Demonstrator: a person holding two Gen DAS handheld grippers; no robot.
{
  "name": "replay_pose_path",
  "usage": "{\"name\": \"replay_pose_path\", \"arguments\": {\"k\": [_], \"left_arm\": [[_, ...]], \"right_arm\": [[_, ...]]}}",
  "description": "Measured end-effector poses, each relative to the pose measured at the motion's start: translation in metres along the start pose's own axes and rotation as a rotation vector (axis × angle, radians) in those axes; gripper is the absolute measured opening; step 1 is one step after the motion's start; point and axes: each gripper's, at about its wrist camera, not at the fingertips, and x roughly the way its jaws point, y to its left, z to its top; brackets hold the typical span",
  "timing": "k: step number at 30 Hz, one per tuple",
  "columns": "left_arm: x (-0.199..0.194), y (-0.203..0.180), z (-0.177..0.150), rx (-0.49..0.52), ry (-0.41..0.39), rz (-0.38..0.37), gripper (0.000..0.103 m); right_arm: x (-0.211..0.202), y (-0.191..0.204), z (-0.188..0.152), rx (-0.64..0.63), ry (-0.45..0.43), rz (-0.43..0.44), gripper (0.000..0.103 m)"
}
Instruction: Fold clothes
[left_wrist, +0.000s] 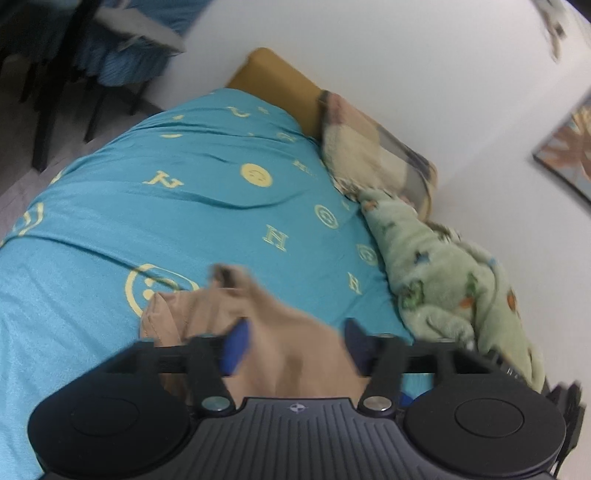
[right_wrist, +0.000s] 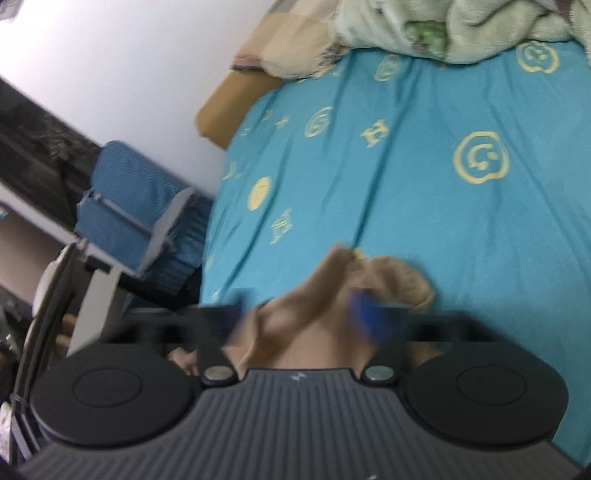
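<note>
left view: picture frame (left_wrist: 570, 155) | right view: blue chair (right_wrist: 129, 206)

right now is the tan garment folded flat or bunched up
Bunched up: the tan garment hangs in loose rumpled folds between the left gripper fingers, not flat on the blue bedsheet.

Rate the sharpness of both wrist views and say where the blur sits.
Left wrist view: bed sheet fairly sharp, tan garment smeared between the fingers of the left gripper, picture edges bent by the fisheye. Right wrist view: softer overall; the right gripper fingers and the garment streaked by motion, the blue pad a smudge. Lighting even, no glare in either.
</note>
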Motion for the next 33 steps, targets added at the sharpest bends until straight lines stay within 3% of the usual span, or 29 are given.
{"name": "replay_pose_path", "arguments": {"k": [4,7,8,11,12,14,15,17,23,28,30,31,33], "left_arm": [[0.004,0.001,-0.006,0.053,0.007,0.089,0.066],[0.01,0.004,-0.011,0.081,0.018,0.144,0.066],[0.013,0.005,-0.012,0.085,0.025,0.155,0.064],[0.023,0.011,-0.017,0.096,0.047,0.189,0.061],[0.026,0.013,-0.018,0.099,0.054,0.2,0.051],[0.033,0.016,-0.021,0.106,0.068,0.222,0.034],[0.037,0.018,-0.022,0.11,0.075,0.234,0.024],[0.035,0.015,-0.024,0.128,0.056,0.24,0.015],[0.014,-0.005,-0.024,0.201,-0.081,0.237,0.007],[0.027,0.002,-0.025,0.185,-0.031,0.255,0.008],[0.027,0.001,-0.028,0.201,-0.021,0.268,0.014],[0.025,-0.001,-0.028,0.207,-0.024,0.273,0.016],[0.021,-0.005,-0.029,0.22,-0.038,0.271,0.031]], "right_arm": [[-0.009,0.009,0.001,-0.095,-0.043,0.0,0.086],[0.002,0.004,0.004,-0.183,-0.029,-0.114,0.069],[0.008,0.0,0.004,-0.19,-0.007,-0.152,0.067],[0.022,-0.012,-0.005,-0.189,0.049,-0.195,0.05],[0.025,-0.013,-0.009,-0.208,0.059,-0.208,0.047],[0.028,-0.011,-0.016,-0.258,0.063,-0.225,0.024],[0.027,-0.009,-0.018,-0.281,0.056,-0.229,0.018],[0.024,-0.004,-0.02,-0.318,0.03,-0.23,0.009],[0.015,0.009,-0.016,-0.399,-0.06,-0.203,0.008],[0.025,0.006,-0.016,-0.403,-0.045,-0.227,0.01],[0.026,0.003,-0.015,-0.387,-0.032,-0.239,0.013],[0.025,0.003,-0.015,-0.383,-0.034,-0.244,0.019],[0.022,0.004,-0.013,-0.38,-0.046,-0.248,0.04]]}}
